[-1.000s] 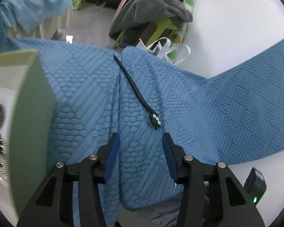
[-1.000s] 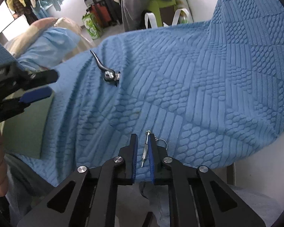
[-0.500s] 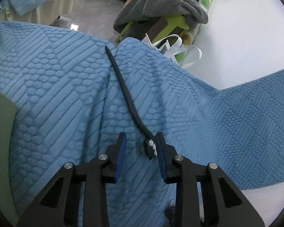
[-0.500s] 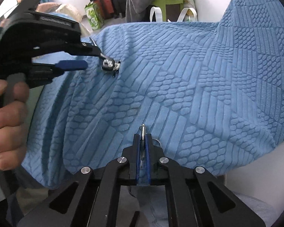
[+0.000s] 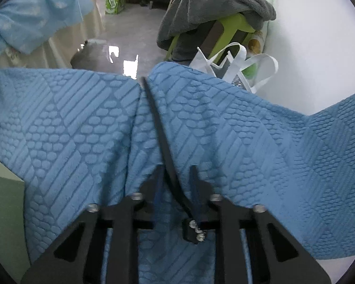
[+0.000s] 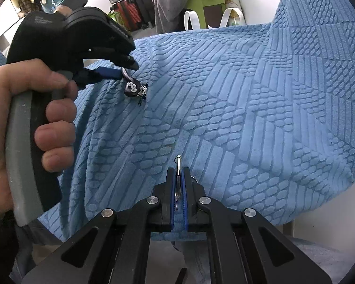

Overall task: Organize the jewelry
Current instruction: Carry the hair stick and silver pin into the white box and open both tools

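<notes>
Blue textured cloth (image 5: 248, 153) drapes the surface; grey clothes piled at 12 o'clock. Left tool (image 5: 176, 177), jaws just closing, now narrow around the black hair clip (image 5: 163, 146); its beaded end sits by the right jaw, and whether the pads press it is unclear. Right tool (image 6: 177, 177) clamped on a thin silver pin (image 6: 178, 165) at 6 o'clock in its view.

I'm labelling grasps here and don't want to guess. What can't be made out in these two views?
- Left wrist view: whether the left gripper pads press the black strap; motion blur hides it, though the jaws have just been closing.
- Right wrist view: the silver piece in the right gripper; too thin to identify, pads cover most.
- Green box: cut off by the left edge.
</notes>
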Demonstrator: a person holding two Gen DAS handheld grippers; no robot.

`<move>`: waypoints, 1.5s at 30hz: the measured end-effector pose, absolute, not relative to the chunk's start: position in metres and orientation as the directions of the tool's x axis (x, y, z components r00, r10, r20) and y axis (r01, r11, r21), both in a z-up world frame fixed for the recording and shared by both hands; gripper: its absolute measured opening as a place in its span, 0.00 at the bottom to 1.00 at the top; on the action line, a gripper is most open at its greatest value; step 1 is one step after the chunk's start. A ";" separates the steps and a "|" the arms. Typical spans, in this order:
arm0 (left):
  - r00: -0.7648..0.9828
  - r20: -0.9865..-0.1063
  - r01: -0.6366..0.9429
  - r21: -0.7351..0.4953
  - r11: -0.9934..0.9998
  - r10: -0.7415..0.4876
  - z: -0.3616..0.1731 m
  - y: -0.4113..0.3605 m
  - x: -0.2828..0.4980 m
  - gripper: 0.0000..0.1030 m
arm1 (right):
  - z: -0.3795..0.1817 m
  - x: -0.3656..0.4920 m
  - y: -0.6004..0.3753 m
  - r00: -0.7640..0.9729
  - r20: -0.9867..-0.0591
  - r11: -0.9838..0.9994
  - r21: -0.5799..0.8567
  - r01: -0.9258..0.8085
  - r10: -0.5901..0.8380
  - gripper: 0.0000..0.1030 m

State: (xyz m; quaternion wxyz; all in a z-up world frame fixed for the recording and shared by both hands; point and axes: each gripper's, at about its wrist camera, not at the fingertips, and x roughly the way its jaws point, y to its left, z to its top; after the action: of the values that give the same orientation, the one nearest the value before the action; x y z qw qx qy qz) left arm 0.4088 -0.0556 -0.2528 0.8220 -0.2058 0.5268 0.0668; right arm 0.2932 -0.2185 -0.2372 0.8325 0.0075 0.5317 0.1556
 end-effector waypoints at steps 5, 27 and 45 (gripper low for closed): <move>0.435 -0.894 -0.273 -0.246 0.930 -0.108 -0.254 -0.056 0.407 0.11 | -0.239 0.308 -0.214 0.392 -0.882 0.952 0.170 -0.254 0.262 0.03; 0.489 -0.826 -0.042 -0.342 0.939 -0.279 -0.156 -0.034 0.331 0.08 | -0.119 0.310 -0.194 0.552 -0.773 0.943 0.190 -0.272 0.314 0.03; 0.632 -0.732 0.043 -0.298 0.954 -0.257 -0.009 0.061 0.246 0.09 | 0.007 0.294 -0.097 0.617 -0.627 0.865 0.205 -0.458 0.476 0.03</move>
State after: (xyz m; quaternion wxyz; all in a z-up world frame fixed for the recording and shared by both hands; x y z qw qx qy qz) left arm 0.2456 0.0607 -0.0089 0.8943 -0.1270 0.4209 -0.0837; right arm 0.2944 -0.0970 0.0073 0.8991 0.0124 0.3521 0.2598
